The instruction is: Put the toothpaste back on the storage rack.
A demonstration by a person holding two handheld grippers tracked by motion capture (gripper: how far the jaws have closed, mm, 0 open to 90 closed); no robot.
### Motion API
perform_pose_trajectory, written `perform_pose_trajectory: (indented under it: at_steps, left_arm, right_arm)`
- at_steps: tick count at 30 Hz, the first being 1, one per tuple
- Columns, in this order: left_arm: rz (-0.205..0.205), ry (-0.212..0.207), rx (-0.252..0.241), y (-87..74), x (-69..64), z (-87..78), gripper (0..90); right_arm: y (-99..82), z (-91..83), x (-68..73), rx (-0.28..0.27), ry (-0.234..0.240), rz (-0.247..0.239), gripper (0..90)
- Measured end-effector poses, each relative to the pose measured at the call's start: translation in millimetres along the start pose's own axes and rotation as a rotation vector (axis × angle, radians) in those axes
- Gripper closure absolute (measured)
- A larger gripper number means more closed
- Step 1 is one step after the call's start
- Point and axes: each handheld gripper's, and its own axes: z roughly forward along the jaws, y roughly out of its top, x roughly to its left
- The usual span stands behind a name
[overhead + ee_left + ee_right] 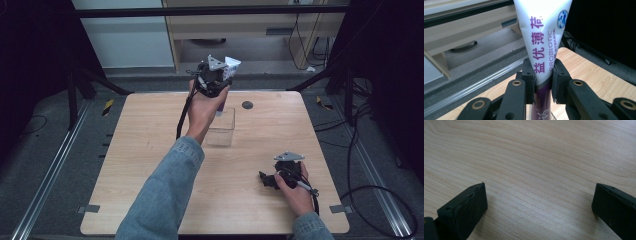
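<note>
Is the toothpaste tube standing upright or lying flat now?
Upright. The left claw is shut on the toothpaste tube, with its flat crimped end up and its purple lower end pointing down over the clear box.

You have a wooden surface (150, 160) in front of you, with a dark round spot (247, 105) near its far edge. Beyond it stands a pale cabinet (240, 30). Cables (370, 190) trail across the grey floor (45, 150) on your right.
</note>
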Motion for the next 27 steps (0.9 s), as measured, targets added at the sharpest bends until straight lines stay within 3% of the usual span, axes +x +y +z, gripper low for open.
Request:
perform_pose_trajectory:
  at_steps: [4,8,16,20,27]
  left_arm:
    - [0.037,0.013,0.018,-2.4,-1.6,5.3,75.4]
    - [0.001,0.003,0.011,-10.6,1.3,10.8,75.4]
    - [-0.011,-0.003,0.003,-24.9,6.0,17.5,75.3]
    - [0.034,0.001,0.026,-30.9,6.0,21.6,75.3]
    - [0.005,-0.02,0.031,-43.5,8.5,26.8,75.2]
  right_arm:
    - [0.0,-0.1,0.1,0.001,0.0,0.002,0.4]
    - [0.1,-0.3,0.1,0.004,0.0,0.001,0.5]
    - [0.0,-0.4,0.0,0.004,0.0,0.001,0.5]
    - [0.2,-0.3,-0.1,0.004,0.002,-0.001,0.5]
    - [0.5,0.0,-0.3,0.005,0.004,-0.004,0.5]
